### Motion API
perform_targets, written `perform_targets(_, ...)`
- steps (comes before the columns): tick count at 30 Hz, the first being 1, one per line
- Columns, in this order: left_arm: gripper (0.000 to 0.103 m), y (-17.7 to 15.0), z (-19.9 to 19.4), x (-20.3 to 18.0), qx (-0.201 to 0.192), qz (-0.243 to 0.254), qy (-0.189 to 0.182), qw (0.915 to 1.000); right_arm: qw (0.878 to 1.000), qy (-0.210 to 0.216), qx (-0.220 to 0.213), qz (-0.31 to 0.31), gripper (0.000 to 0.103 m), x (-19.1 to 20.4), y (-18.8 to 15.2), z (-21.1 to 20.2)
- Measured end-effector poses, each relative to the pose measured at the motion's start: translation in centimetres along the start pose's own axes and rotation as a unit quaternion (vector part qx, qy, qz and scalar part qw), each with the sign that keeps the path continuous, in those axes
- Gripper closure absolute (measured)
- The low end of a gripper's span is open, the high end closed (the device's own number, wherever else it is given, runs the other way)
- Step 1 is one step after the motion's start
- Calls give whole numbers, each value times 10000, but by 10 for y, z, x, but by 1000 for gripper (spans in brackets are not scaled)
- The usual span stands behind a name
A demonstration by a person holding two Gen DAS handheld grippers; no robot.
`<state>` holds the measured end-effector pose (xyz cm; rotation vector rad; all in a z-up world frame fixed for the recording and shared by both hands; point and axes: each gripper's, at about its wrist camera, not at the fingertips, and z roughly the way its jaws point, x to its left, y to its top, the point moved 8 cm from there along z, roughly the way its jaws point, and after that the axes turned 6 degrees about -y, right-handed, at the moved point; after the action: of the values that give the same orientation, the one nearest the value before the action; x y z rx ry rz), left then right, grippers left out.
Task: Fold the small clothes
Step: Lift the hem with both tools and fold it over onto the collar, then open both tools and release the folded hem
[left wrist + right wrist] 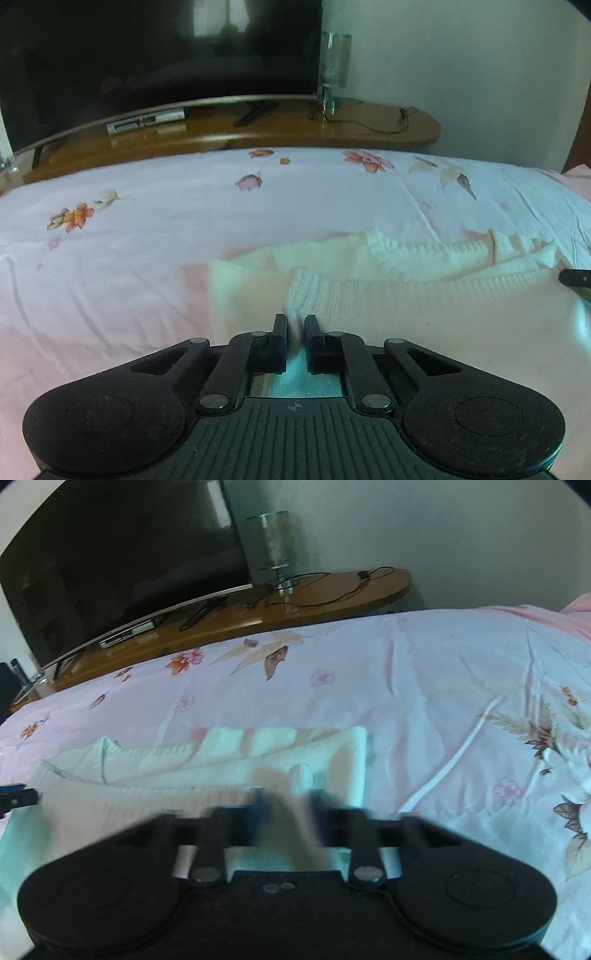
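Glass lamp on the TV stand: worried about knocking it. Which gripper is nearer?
Right, slightly. Both grippers are far from the lamp, down on the white sweater.

The right gripper [286,805], black and blurred, has its two fingers pinched on a raised fold of the cream-white knitted sweater [207,764], which lies partly folded on the pale pink bedsheet with printed flowers and brown leaves [424,686]. At the far left edge the tip of the other black gripper [16,798] rests at the sweater's ribbed edge. Beyond the bed runs a curved brown wooden shelf [369,587] carrying a large dark television screen [122,561], a slim silver set-top box [127,633], a clear glass cylinder lamp [275,541] and a loose black cable [332,590].
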<state>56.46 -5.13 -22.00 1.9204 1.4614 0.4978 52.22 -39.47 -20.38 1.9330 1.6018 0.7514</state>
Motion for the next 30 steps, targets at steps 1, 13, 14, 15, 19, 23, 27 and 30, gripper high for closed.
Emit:
perform_targets(1, 100, 0, -2, -1, -52, -15, 0, 10000, 10000, 39, -30, -54, 96, 1, -1, -2)
perform_targets(13, 100, 44, -3, 13, -819, -477, 290, 9951, 9946, -122, -1027, 65, 98, -3, 48, -25)
perform_targets(14, 100, 42, 3, 13, -778, -434, 339, 9955, 9951, -121, -976, 95, 98, -5, 50, -19)
perform_targets(15, 100, 39, 9, 12, -733, -369, 394, 9958, 9960, -130, -879, 116, 98, -6, 50, -11)
perform_targets(19, 100, 22, 35, 14, -424, -276, 665, 9965, 9977, -362, -566, 58, 98, -9, 37, 22)
perform_targets(23, 90, 20, 28, 15, -345, -219, 779, 9961, 9978, -558, -327, -111, 87, -6, 26, 38)
perform_targets(27, 49, 28, -12, 12, -755, -335, 691, 9942, 9954, -660, -674, -197, 69, -6, 35, 6)
perform_targets(30, 42, 31, -18, -9, -824, -37, 499, 9953, 9950, -405, -847, -350, 69, 10, 39, -9)
